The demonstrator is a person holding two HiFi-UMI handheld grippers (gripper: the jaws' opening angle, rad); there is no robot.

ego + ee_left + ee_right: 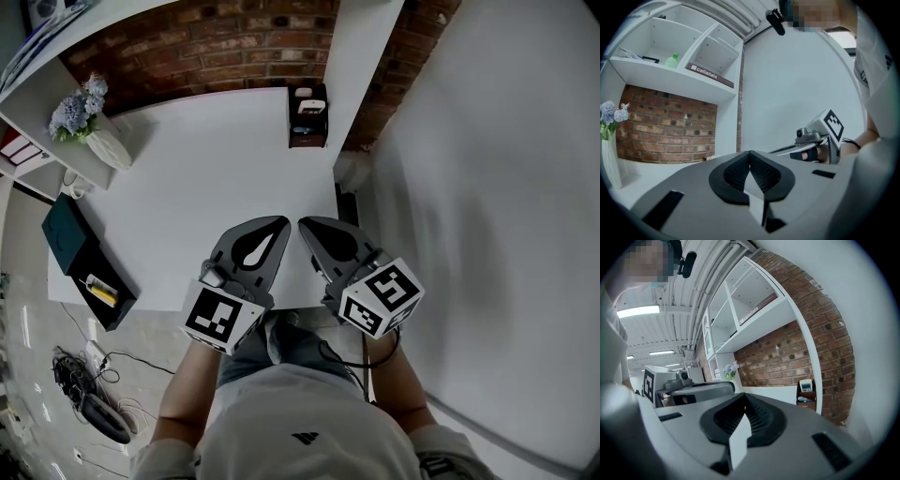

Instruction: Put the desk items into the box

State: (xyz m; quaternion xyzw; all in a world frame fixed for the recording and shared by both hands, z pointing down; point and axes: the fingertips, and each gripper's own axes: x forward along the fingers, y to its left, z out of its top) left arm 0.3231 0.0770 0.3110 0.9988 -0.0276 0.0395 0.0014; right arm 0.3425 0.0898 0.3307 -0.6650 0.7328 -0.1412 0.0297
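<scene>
Over the near edge of the white desk (187,187) I hold both grippers side by side, tips almost touching. My left gripper (283,222) is shut with nothing in it, its ribbed pads meeting in the left gripper view (750,153). My right gripper (302,224) is shut and empty too (744,395). A dark wooden organizer (307,116) with a small white device stands at the desk's far side, well beyond both grippers (806,397). At the desk's left edge lie an open black box (111,295) holding a yellow item and a dark teal lid (67,234).
A white vase (109,149) of pale blue flowers (79,105) stands at the far left by white shelves (693,56). A brick wall (216,47) backs the desk and a white wall (487,187) rises at right. Cables and a power strip (84,384) lie on the floor.
</scene>
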